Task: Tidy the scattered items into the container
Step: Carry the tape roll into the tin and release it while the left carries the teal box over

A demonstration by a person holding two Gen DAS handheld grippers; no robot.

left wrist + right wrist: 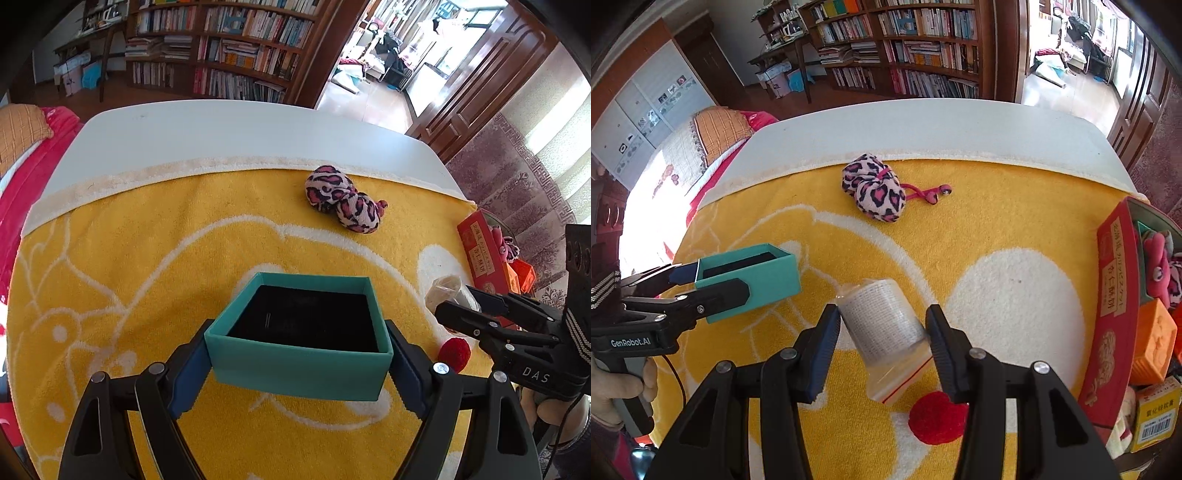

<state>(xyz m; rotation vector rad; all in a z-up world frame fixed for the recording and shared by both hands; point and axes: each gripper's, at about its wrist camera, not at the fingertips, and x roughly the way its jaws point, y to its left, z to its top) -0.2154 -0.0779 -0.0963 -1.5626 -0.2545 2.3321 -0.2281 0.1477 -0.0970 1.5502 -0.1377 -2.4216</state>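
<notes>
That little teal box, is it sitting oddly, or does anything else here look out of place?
Yes: the teal box is lifted off the yellow towel and tilted, clamped by the left gripper, and it is empty. The right gripper grips a bagged white roll lying askew. A leopard-print pouch lies loose further back.

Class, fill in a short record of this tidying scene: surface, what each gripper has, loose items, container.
surface: yellow towel on a white table
left gripper: shut on teal box, open top, looks empty
right gripper: shut on bagged gauze roll
loose items: leopard-print pouch, red pompom
container: red box at the right edge, already holding toys
</notes>
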